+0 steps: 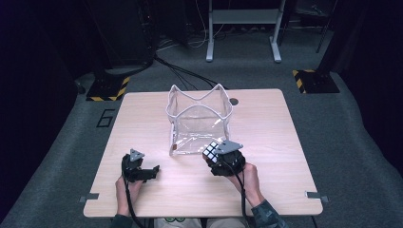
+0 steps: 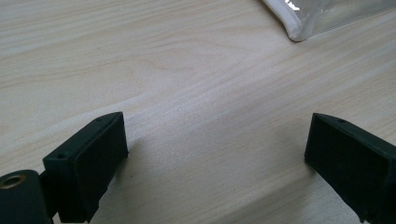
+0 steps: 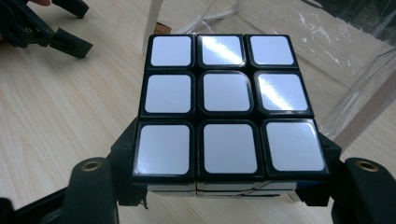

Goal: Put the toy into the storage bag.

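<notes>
A puzzle cube with a white top face sits between the jaws of my right gripper, which is shut on its sides. In the high view the cube is held just above the table, close to the front right corner of a clear plastic bag with white trim. My left gripper rests low on the table at the front left, well left of the bag. Its jaws stand wide open over bare wood, nothing between them. The bag's white corner shows at the top right of the left gripper view.
The wooden table has free room left and right of the bag. The open left gripper lies at the top left of the right gripper view. Beyond the table are a grey floor, black cables and a white stand.
</notes>
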### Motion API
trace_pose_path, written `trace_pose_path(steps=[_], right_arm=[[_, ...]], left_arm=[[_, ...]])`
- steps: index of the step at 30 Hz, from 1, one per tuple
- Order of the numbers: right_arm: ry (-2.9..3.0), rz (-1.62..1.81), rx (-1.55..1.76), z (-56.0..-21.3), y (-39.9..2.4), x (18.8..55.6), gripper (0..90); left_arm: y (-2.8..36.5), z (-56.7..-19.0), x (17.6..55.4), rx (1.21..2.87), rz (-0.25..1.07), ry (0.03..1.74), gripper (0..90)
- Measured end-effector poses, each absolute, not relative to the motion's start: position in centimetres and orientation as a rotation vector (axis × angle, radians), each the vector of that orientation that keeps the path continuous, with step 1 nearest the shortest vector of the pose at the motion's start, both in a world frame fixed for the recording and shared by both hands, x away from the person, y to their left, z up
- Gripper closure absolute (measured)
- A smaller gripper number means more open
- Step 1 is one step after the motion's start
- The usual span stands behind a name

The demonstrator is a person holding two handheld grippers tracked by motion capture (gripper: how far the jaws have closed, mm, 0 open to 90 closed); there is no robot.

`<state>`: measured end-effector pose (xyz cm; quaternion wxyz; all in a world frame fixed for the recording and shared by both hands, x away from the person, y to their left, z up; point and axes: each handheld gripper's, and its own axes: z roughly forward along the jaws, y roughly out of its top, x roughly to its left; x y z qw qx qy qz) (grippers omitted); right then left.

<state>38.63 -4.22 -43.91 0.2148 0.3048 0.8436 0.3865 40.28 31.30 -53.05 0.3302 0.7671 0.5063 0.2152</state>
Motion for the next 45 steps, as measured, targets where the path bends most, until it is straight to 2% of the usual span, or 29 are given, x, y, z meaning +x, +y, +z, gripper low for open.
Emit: trace_pose_path(steps=[45], right_arm=[[2.3, 1.09, 0.79, -39.3, -4.3, 40.6, 33.3]], left_arm=[[31.2, -53.1, 40.3, 1.991, 0.567, 1.327, 5.4]])
